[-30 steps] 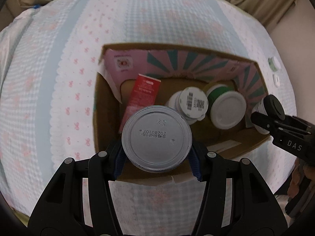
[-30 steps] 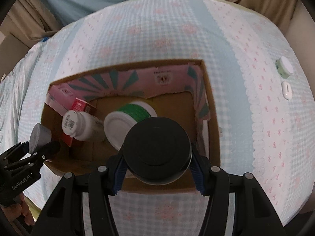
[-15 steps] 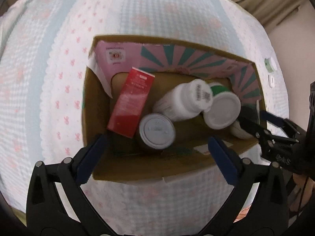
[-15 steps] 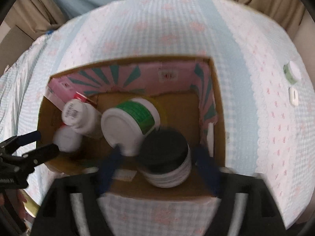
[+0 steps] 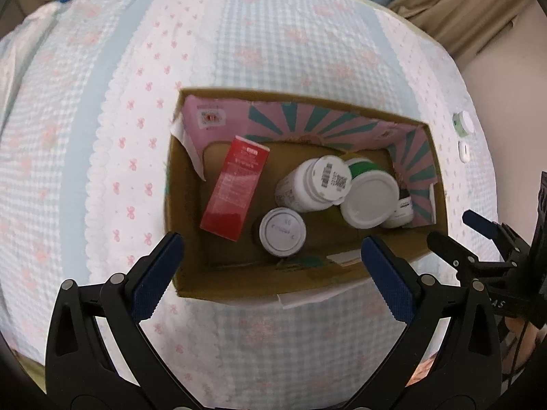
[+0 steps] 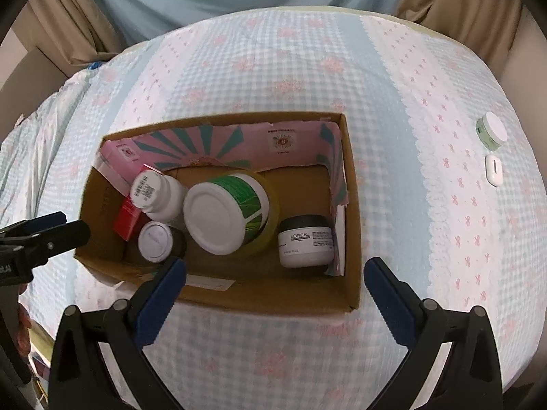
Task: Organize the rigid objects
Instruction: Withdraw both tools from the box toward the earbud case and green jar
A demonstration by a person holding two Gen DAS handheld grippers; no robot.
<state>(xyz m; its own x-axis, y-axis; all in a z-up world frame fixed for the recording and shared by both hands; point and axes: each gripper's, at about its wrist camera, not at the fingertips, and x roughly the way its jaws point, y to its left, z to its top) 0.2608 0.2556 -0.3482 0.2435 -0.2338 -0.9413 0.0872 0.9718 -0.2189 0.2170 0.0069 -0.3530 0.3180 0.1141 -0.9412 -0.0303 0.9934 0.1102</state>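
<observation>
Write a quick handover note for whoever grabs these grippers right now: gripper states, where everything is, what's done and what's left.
Left gripper: open, holding nothing, above the box's near edge.
Right gripper: open, holding nothing, same height.
In the cardboard box: red carton, white pill bottle, small grey-lidded jar, green-labelled tub, L'Oreal jar.
Still out on the bedspread: small round jar and white oblong item, far right.
Probably those two go next.

- The left gripper (image 5: 271,271) is held with its jaws spread wide, nothing gripped.
- The right gripper (image 6: 275,294) is likewise spread wide and empty.
</observation>
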